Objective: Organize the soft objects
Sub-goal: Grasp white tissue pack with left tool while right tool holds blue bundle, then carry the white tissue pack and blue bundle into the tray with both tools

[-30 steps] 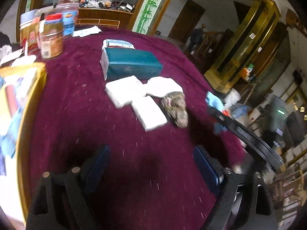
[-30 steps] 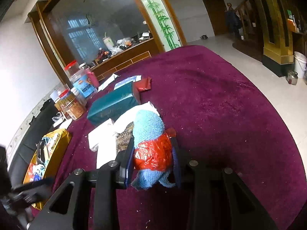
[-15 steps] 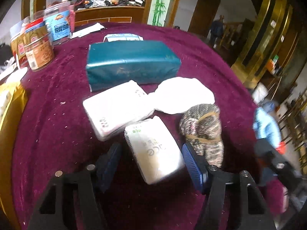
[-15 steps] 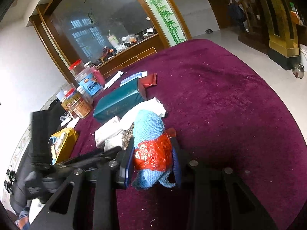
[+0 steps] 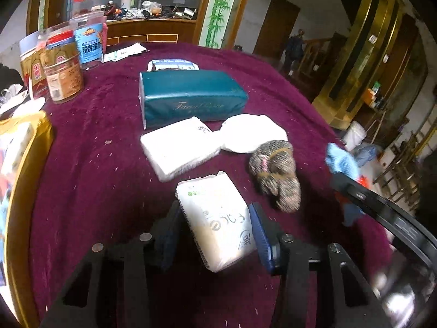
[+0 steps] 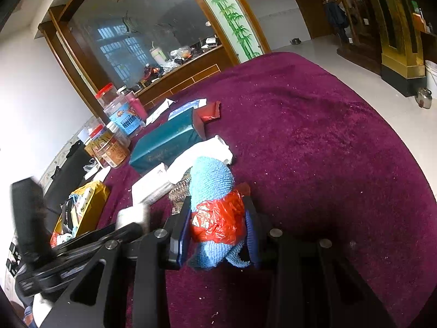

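Left tool (image 5: pixel 215 229) just closing around tissue pack (image 5: pixel 218 218): light, squashy, slippery film; best gripped mid-sides. Right tool (image 6: pixel 218 227) clamped on cloth (image 6: pixel 213 191).

Small white tissue pack (image 5: pixel 218 218), green print, tilted, lower centre of left view. Bigger white pack (image 5: pixel 179 146) flat mid-frame, touching crumpled white pack (image 5: pixel 252 132) right of it. Teal tissue pack (image 5: pixel 191 95) above them. Brown speckled knit bundle (image 5: pixel 275 175), banded, centre right. Blue knit roll (image 6: pixel 211 188) with red plastic wrap, upright, centre of right view.
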The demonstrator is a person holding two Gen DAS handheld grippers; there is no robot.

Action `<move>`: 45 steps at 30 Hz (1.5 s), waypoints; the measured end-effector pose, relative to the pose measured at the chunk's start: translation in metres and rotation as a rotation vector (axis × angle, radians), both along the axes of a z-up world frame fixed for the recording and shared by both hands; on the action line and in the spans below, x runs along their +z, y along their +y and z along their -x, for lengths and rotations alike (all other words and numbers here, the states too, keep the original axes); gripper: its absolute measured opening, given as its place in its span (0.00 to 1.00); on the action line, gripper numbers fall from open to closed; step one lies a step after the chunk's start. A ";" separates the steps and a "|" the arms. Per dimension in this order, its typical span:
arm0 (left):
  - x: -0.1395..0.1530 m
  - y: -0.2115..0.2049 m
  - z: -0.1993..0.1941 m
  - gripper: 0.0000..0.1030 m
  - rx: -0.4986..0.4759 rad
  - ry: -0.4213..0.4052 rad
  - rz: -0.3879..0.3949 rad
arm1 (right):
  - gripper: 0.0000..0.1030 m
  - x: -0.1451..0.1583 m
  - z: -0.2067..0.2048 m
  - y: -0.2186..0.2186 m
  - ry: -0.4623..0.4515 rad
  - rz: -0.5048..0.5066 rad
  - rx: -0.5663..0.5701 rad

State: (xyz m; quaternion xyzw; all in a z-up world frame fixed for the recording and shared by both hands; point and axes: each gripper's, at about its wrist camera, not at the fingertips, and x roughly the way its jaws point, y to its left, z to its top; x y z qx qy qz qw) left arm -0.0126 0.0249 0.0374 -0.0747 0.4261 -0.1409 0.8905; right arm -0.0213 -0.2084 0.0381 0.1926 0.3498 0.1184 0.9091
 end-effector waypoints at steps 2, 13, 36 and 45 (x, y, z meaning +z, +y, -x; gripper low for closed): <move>0.007 0.006 0.013 0.50 -0.006 -0.011 0.031 | 0.33 -0.001 -0.001 -0.001 0.006 0.000 -0.004; 0.044 0.052 0.080 0.50 -0.004 -0.090 0.165 | 0.33 -0.007 -0.002 0.000 0.036 0.022 -0.027; 0.052 0.226 0.171 0.51 0.326 -0.191 0.209 | 0.33 0.013 0.022 0.021 0.023 0.169 -0.038; 0.028 0.256 0.168 0.51 0.429 -0.169 0.143 | 0.33 0.073 0.071 0.118 -0.095 0.229 0.225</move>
